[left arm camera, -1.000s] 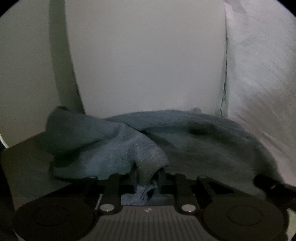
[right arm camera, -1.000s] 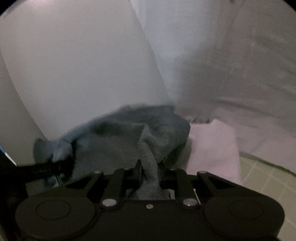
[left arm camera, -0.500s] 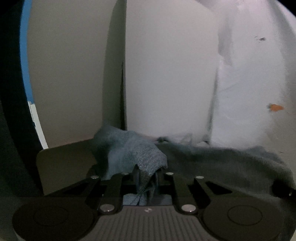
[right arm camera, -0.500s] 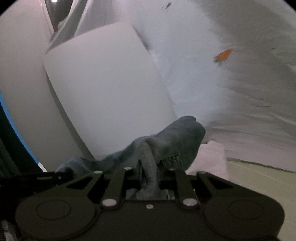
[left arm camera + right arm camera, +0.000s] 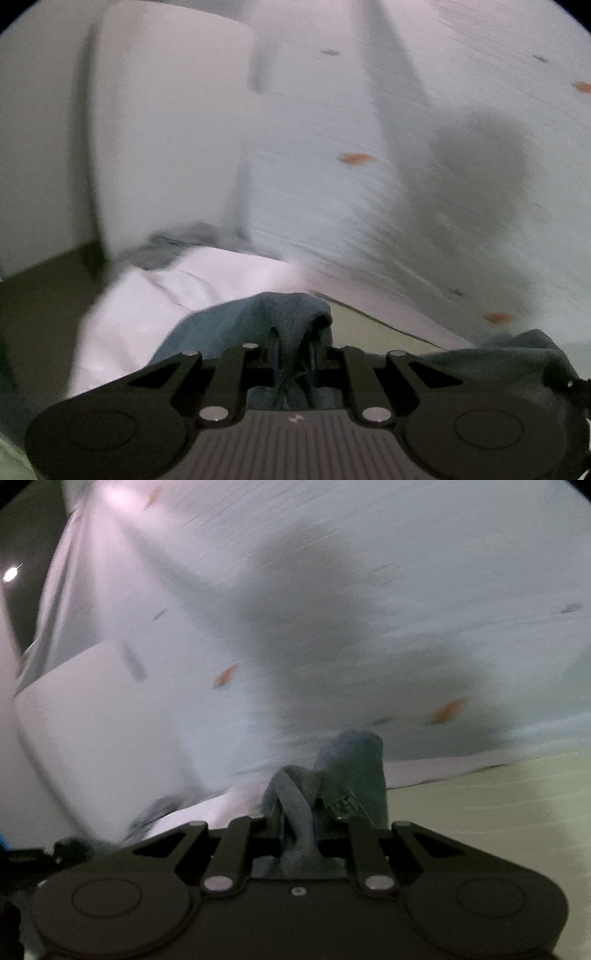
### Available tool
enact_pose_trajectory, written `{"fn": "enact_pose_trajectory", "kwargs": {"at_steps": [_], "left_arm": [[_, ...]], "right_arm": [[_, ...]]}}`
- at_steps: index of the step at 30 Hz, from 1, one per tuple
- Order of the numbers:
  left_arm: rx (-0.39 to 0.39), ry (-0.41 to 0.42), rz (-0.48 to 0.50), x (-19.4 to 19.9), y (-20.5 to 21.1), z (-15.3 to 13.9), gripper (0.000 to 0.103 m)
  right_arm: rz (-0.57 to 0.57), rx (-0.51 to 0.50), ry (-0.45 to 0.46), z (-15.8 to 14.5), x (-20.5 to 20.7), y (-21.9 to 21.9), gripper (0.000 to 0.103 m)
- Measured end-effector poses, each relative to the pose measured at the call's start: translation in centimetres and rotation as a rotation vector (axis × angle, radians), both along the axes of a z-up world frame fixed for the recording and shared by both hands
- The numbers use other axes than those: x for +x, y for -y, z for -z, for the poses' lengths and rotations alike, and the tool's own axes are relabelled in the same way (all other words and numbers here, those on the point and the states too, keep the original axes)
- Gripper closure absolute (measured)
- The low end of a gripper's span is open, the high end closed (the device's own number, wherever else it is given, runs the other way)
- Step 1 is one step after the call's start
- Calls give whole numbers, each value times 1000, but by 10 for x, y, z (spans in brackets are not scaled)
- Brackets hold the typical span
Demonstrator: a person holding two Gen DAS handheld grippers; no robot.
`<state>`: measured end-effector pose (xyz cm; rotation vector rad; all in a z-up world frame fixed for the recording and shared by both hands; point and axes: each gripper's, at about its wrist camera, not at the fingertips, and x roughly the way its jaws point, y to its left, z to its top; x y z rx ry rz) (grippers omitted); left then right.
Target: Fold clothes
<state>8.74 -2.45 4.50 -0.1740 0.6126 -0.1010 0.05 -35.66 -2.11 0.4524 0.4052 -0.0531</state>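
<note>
My left gripper (image 5: 293, 347) has its jaws drawn narrow, pinched on a fold of the blue-grey garment (image 5: 266, 314). The cloth bunches up over my fingertips at 12 o'clock from the gripper body and trails off toward 4 o'clock, where more of it sags at the right edge of the left wrist view. Behind the fold, at 10 o'clock, lies a white cloth (image 5: 177, 295) on a dark surface (image 5: 40, 288), and past it stands a pale upright panel (image 5: 166, 129). The wall (image 5: 369, 203) at 1 o'clock is streaked with blur and dotted with small orange marks (image 5: 356, 158).

My right gripper (image 5: 299, 830) is likewise closed tight on the same garment (image 5: 351, 760); a twisted rope of it runs between my 2 fingers and rises in a lump at 12 o'clock to 1 o'clock. The pale panel (image 5: 103, 720) sits at 9 o'clock in the right wrist view, and a greenish floor (image 5: 498, 805) spreads at 3 o'clock. A dark blurred shadow covers the wall (image 5: 406, 554) above the cloth. Both views are smeared, so finer detail of the fabric cannot be made out.
</note>
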Motion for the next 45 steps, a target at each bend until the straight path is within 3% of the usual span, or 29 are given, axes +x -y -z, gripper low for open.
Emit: {"fn": "enact_pose_trajectory", "kwargs": {"at_steps": [8, 14, 18, 24, 26, 28, 31, 34, 38, 43, 45], "left_arm": [[-3, -39, 300, -45, 132, 17, 89], [28, -242, 423, -74, 179, 74, 90], [95, -294, 431, -95, 188, 92, 91], [93, -318, 370, -89, 182, 93, 90], [89, -323, 379, -87, 178, 89, 85], [33, -323, 384, -87, 166, 84, 85], [-66, -314, 379, -81, 147, 77, 76], [-126, -323, 369, -68, 140, 74, 72], [-210, -336, 381, -50, 138, 71, 71], [-317, -238, 349, -23, 129, 53, 58], [-326, -220, 321, -5, 128, 51, 54]], "right_arm": [[351, -72, -12, -9, -122, 127, 89], [438, -163, -221, 37, -184, 166, 88], [444, -90, -222, 58, -210, 178, 88], [313, -179, -213, 54, -178, 171, 88], [293, -184, -224, 54, -165, 169, 85], [321, -216, -235, 52, -159, 166, 75], [365, -237, -234, 48, -155, 168, 65], [400, -209, -223, 46, -149, 179, 63], [413, -261, -226, 42, -136, 182, 63], [418, -277, -235, 42, -117, 200, 59], [423, -254, -275, 49, -107, 213, 59]]}}
